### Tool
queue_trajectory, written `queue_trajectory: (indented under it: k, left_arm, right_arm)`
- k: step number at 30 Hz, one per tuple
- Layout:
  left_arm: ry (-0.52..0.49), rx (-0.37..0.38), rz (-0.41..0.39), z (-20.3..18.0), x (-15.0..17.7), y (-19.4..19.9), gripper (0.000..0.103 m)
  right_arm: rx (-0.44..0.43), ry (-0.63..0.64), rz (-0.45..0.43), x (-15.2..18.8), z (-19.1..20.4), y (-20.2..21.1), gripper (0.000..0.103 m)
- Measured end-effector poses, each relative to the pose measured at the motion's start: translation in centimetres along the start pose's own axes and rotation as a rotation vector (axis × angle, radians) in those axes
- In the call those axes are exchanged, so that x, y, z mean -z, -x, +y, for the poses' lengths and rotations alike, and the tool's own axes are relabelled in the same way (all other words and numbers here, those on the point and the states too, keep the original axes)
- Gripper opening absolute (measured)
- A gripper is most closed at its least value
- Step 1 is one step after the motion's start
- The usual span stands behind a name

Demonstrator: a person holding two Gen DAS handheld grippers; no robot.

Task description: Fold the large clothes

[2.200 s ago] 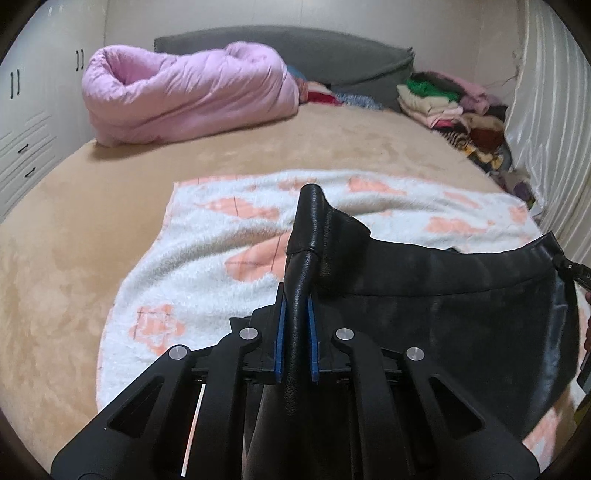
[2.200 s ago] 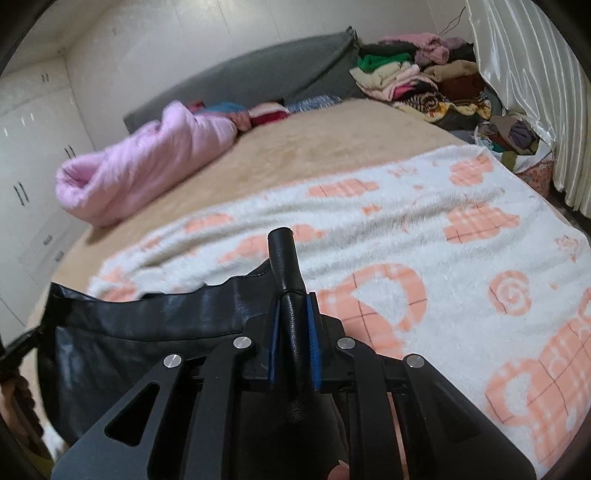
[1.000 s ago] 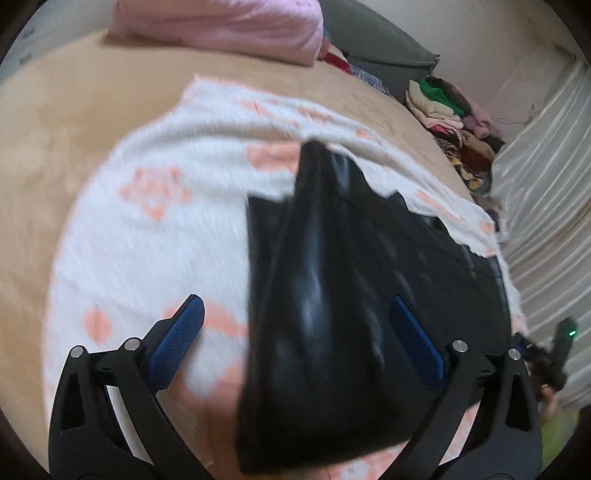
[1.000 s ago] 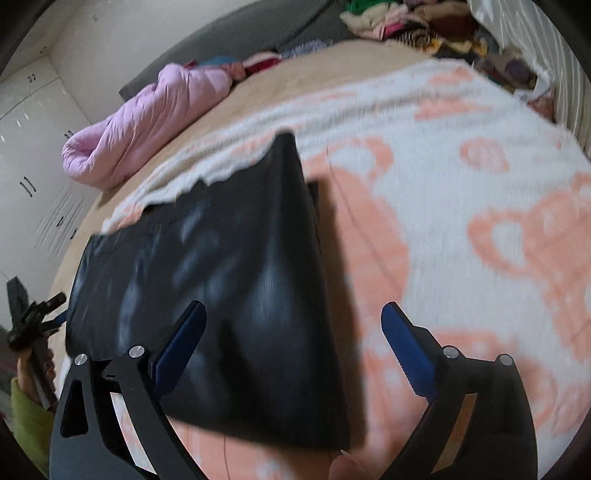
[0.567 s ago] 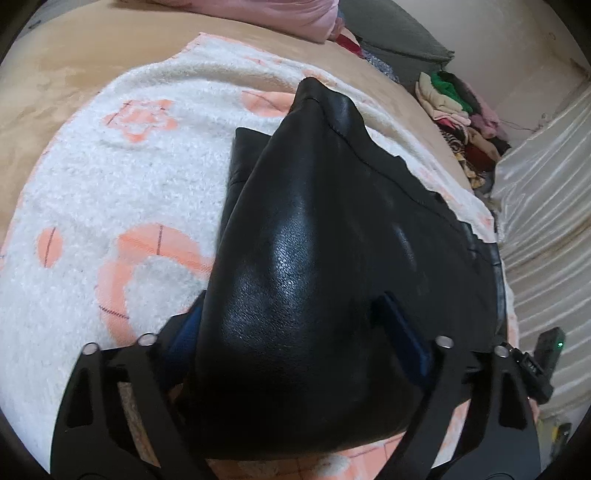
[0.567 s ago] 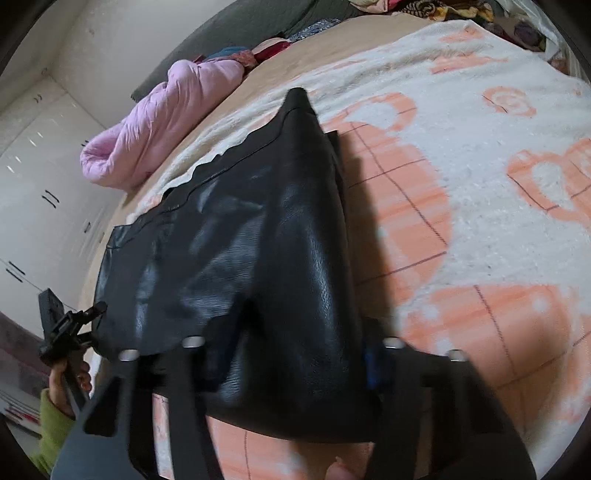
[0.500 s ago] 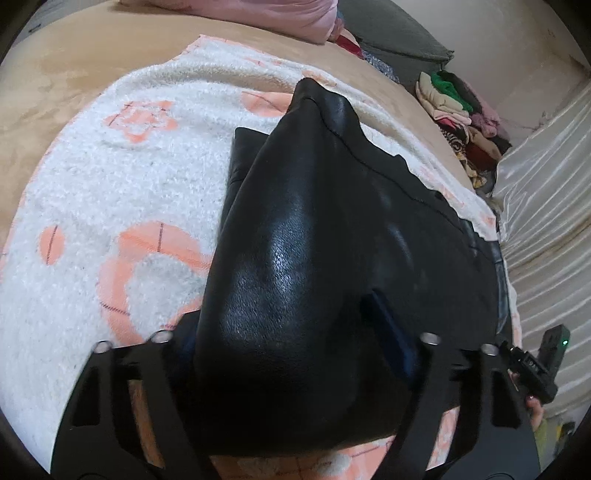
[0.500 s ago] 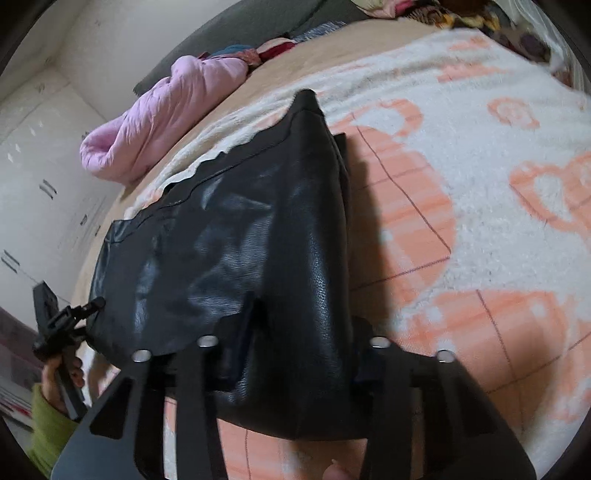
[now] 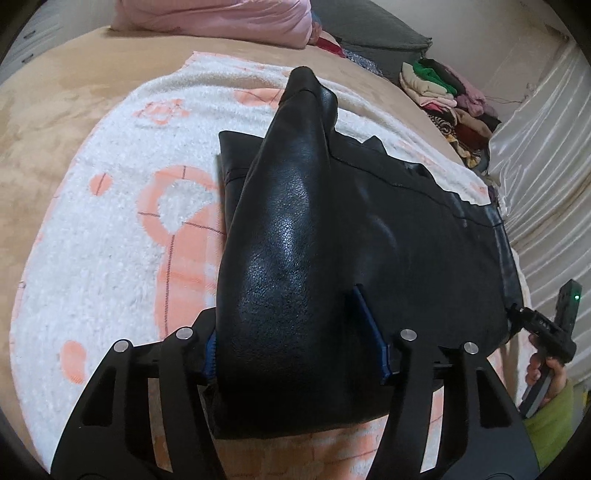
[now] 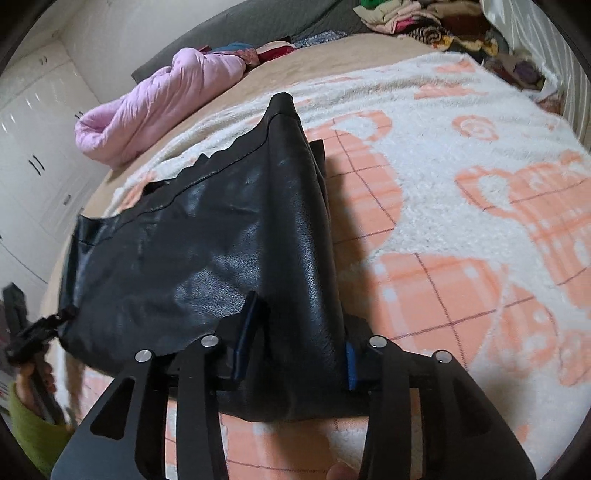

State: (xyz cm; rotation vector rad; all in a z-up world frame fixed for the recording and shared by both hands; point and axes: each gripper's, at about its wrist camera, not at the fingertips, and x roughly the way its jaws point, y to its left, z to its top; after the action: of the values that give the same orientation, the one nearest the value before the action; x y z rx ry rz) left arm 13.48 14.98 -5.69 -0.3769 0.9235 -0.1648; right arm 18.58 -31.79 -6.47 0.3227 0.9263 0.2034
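A black leather garment lies folded on a white blanket with orange patterns. Its near left fold bulges up between the blue pads of my left gripper, whose jaws are closing and press on the leather from both sides. In the right wrist view the same garment shows its right fold as a ridge between the pads of my right gripper. Those jaws are opening, with the pads still against the leather. The garment's underside is hidden.
The blanket covers a tan bed. At the head lie a rolled pink quilt and a grey headboard cushion. A pile of clothes sits by the curtain. A hand in a green sleeve shows at the right.
A second ago both grippers hung wide open over the dropped garment. Both have since moved in along the near edge and closed around its two end folds.
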Motion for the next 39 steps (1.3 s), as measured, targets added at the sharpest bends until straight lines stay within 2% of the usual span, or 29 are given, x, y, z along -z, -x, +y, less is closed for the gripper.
queue_trajectory:
  k: [4, 7, 9, 13, 20, 23, 39]
  left_arm:
    - [0.002, -0.012, 0.004, -0.1, -0.3, 0.0, 0.054]
    - [0.003, -0.023, 0.001, -0.4, -0.4, 0.2, 0.058]
    - [0.004, -0.029, -0.002, -0.7, -0.3, 0.4, 0.064]
    - [0.001, -0.034, -0.012, -1.0, 0.2, 1.1, 0.071]
    - [-0.013, -0.053, -0.034, -1.5, 0.8, 2.3, 0.083]
    - [-0.019, -0.070, -0.044, -1.6, 0.9, 2.8, 0.094]
    - [0.005, -0.126, -0.080, 0.2, 1.7, 5.8, 0.094]
  right_arm:
    - [0.059, 0.033, -0.004, 0.2, 0.5, 0.2, 0.048]
    - [0.095, 0.045, -0.010, 0.6, 0.6, 0.6, 0.056]
    - [0.119, 0.054, -0.019, 0.8, 0.7, 1.0, 0.068]
    - [0.141, 0.076, -0.073, 1.3, 1.5, 2.7, 0.081]
    - [0.097, 0.138, -0.129, 1.8, 4.2, 4.8, 0.090]
    - [0.072, 0.178, -0.127, 1.9, 6.2, 4.9, 0.090]
    - [-0.079, 0.368, -0.077, 2.6, 17.2, 2.3, 0.093]
